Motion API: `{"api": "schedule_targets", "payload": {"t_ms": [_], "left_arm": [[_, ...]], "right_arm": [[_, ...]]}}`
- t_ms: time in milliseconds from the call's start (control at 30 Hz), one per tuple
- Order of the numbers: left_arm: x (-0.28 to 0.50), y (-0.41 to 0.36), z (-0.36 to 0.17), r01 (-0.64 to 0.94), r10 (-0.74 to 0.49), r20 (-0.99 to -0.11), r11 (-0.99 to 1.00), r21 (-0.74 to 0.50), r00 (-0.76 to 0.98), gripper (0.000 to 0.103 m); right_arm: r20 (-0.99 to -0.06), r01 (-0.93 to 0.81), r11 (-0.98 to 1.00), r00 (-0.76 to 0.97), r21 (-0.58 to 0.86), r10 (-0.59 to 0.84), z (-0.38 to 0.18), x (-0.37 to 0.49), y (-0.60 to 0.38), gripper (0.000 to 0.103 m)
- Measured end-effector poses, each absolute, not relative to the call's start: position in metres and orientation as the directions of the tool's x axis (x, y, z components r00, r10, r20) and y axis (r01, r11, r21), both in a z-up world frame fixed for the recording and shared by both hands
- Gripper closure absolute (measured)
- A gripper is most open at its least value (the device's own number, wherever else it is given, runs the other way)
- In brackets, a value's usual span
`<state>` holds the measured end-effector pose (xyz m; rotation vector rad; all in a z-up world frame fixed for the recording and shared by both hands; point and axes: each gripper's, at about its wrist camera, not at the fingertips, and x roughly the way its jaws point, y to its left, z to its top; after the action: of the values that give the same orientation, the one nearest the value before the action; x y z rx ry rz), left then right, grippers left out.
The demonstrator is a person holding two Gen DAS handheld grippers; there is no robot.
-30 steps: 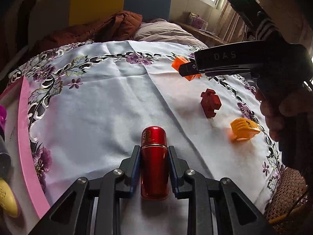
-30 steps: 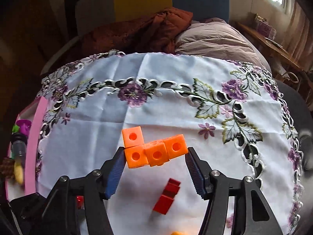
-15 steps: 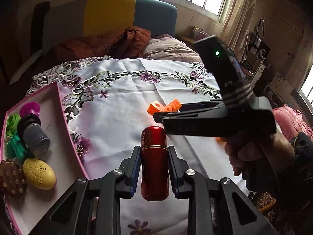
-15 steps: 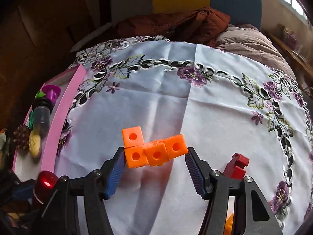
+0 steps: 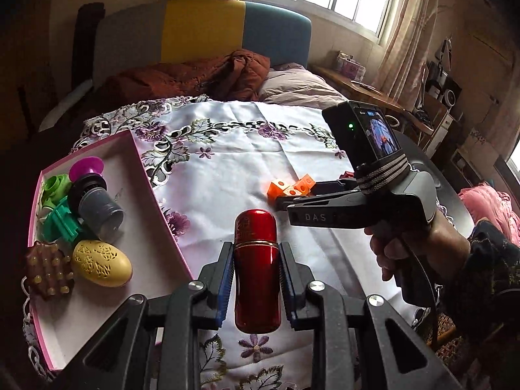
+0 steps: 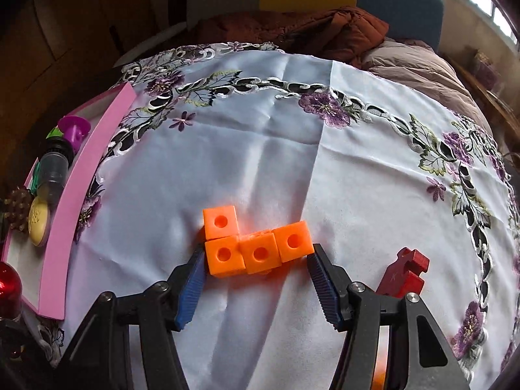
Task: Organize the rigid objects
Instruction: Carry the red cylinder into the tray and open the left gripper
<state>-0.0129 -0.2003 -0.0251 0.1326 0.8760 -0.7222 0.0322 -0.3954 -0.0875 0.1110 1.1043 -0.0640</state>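
My left gripper [image 5: 256, 276] is shut on a glossy red bottle [image 5: 256, 266] and holds it above the tablecloth, just right of the pink tray [image 5: 156, 195]. The tray holds a yellow egg [image 5: 101, 263], a brown studded piece [image 5: 47, 268], a grey cup [image 5: 97, 209] and green pieces. My right gripper [image 6: 256, 276] is shut on an orange L-shaped block of cubes [image 6: 256, 243], held over the cloth; the block also shows in the left wrist view [image 5: 291, 188]. The red bottle's cap shows at the left edge of the right wrist view [image 6: 8, 284].
A dark red block [image 6: 404, 274] lies on the cloth right of my right gripper. The white embroidered tablecloth [image 6: 260, 136] covers a round table. The pink tray [image 6: 81, 188] sits at the table's left edge. A bed with bedding lies behind.
Both grippers have swung left toward the pink tray with their objects held. The tray and its contents have come fully into the left wrist view.
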Motion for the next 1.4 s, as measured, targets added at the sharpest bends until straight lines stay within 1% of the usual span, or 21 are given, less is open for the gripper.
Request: {"api": "schedule_targets", "payload": {"t_ms": [533, 733, 900, 1200, 1333, 1400], "left_arm": [[-0.013, -0.179, -0.024, 0.590, -0.505, -0.743, 0.785, -0.186, 0.438, 0.077], [-0.010, -0.162, -0.021, 0.567, -0.508, -0.738, 0.797, -0.208, 0.444, 0.077], [-0.002, -0.120, -0.013, 0.502, -0.496, -0.725, 0.831, -0.238, 0.477, 0.077], [0.014, -0.021, -0.024, 0.271, -0.414, -0.734, 0.910, -0.314, 0.539, 0.077], [0.020, -0.004, -0.029, 0.240, -0.409, -0.736, 0.912, -0.331, 0.539, 0.077], [0.022, -0.007, -0.031, 0.259, -0.399, -0.743, 0.917, -0.304, 0.537, 0.077]], "right_arm": [[-0.894, 0.114, 0.992, 0.448, 0.059, 0.001, -0.088, 0.033, -0.397, 0.041], [-0.894, 0.116, 0.992, 0.449, 0.052, -0.006, -0.088, 0.033, -0.395, 0.041], [-0.893, 0.111, 0.993, 0.450, 0.044, -0.010, -0.088, 0.033, -0.395, 0.041], [-0.893, 0.104, 0.994, 0.449, 0.032, -0.018, -0.088, 0.034, -0.394, 0.041], [-0.893, 0.104, 0.994, 0.449, 0.028, -0.021, -0.088, 0.034, -0.394, 0.041], [-0.893, 0.104, 0.994, 0.449, 0.027, -0.022, -0.088, 0.033, -0.394, 0.041]]}}
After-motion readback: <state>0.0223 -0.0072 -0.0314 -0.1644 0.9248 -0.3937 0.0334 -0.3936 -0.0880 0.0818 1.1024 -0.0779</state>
